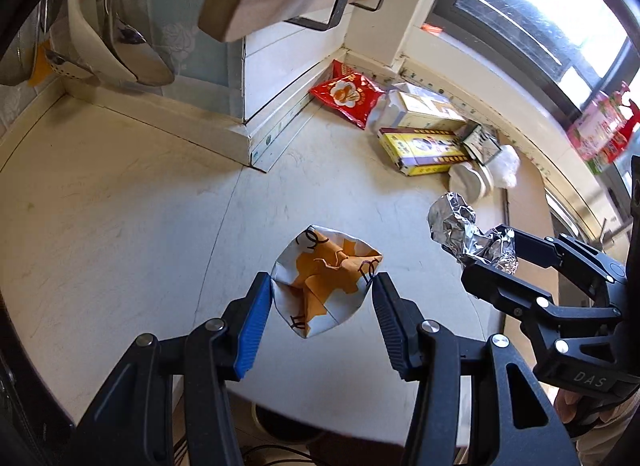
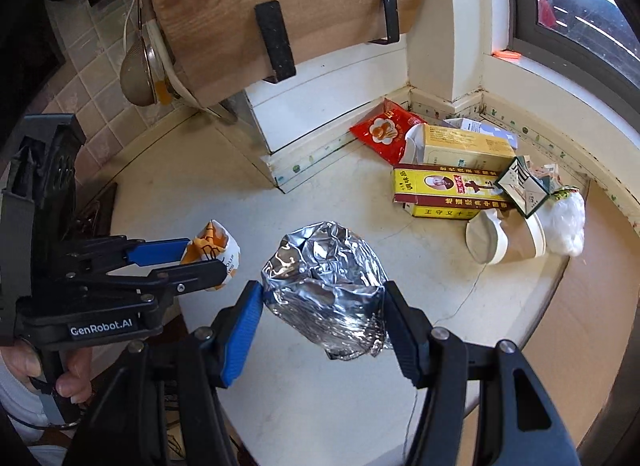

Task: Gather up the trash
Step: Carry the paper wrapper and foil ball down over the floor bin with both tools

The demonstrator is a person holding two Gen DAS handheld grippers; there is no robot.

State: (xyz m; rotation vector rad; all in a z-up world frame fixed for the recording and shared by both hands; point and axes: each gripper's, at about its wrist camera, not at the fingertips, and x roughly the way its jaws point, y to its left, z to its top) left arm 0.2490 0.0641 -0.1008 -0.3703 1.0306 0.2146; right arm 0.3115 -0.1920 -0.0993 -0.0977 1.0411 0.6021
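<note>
My left gripper [image 1: 322,286] is shut on a crumpled orange-and-white paper wrapper [image 1: 324,286], held above the pale countertop [image 1: 160,225]. To its right my right gripper [image 1: 494,256] is shut on a crumpled ball of silver foil [image 1: 460,225]. In the right wrist view the foil ball [image 2: 328,286] fills the gap between the right gripper's [image 2: 324,294] pads, and the left gripper [image 2: 208,252] holds the wrapper [image 2: 218,244] at left. More trash lies in the far corner: a red snack bag [image 2: 384,133], a yellow-and-maroon box [image 2: 444,189], a cream carton [image 2: 464,145], a paper cup [image 2: 504,240].
A wooden board [image 2: 280,5] on black brackets hangs over the back of the counter, with a strainer [image 2: 138,77] and ladles to its left. A white plastic wad [image 2: 568,225] and a small dark packet [image 2: 520,187] lie by the cup. A window [image 2: 580,5] runs along the right. The counter's curved front edge [image 2: 552,298] is near.
</note>
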